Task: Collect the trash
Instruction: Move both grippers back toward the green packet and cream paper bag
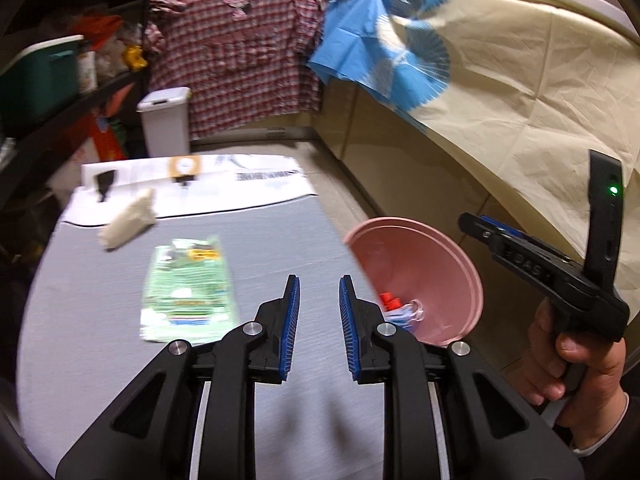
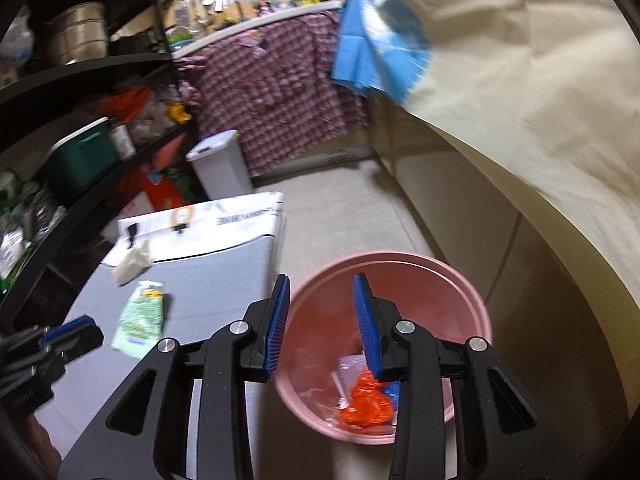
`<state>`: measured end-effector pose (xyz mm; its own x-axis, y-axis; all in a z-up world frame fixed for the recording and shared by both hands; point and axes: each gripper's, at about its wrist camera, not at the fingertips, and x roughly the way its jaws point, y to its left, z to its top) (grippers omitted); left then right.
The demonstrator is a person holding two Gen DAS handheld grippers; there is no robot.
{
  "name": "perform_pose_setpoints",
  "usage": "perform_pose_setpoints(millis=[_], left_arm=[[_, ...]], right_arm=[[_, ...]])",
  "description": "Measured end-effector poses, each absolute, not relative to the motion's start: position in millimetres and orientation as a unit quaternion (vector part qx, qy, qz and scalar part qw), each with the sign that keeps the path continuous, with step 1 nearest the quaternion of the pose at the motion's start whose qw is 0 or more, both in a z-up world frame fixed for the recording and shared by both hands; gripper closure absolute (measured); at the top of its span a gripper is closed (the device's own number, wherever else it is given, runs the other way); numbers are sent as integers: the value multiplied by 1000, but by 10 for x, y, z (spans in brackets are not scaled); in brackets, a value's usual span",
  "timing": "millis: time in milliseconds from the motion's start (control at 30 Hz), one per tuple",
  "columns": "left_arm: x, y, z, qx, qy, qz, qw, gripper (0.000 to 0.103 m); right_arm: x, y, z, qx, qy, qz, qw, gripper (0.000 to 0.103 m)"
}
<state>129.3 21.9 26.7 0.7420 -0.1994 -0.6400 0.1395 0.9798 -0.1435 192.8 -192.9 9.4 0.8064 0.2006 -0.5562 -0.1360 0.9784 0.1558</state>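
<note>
The left gripper (image 1: 319, 312) is held over the grey table top (image 1: 100, 340), its blue-padded jaws apart and empty. The right gripper (image 2: 322, 320) is likewise spread with nothing between the jaws, above the round pink plastic bin (image 2: 476, 300), where an orange crumpled wrapper (image 2: 366, 404) already lies. A flat green printed plastic packet (image 1: 186, 292) rests on the table just left of the left gripper; its long axis appears to run away from the camera. It is judged light, limp and slippery, best pinched at a near edge. Farther off lies a crumpled cream paper wad (image 1: 128, 224), judged soft and easily squeezed.
</note>
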Motion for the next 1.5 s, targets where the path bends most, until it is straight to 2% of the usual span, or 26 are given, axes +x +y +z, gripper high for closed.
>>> perform_pose_setpoints(millis=[400,800,1167,1300,1367,1433,1500], left_arm=[[1234,1375,453,-54,336,-11,940,82],[1517,2047,101,-73,320,25,944,82],[1980,2227,-160,-71,329,14,942,82],[2157,2214,-263,-66,340,-2,938,82],[2227,2217,-313,-67,346,-6,936,79],[2299,2230,-360,-66,350,-9,934,59],[2356,2239,-395,-64,352,-9,934,53]], right_arm=[[1872,-1261,62,62,312,194,928,75],[2187,-507,-201,52,348,276,894,75],[2691,-251,-451,77,386,297,870,74],[2827,-171,-604,80,412,315,851,64],[2861,-144,-663,78,418,319,847,61],[2897,-123,-725,80,426,322,841,61],[2922,-99,-777,82,433,327,836,60]])
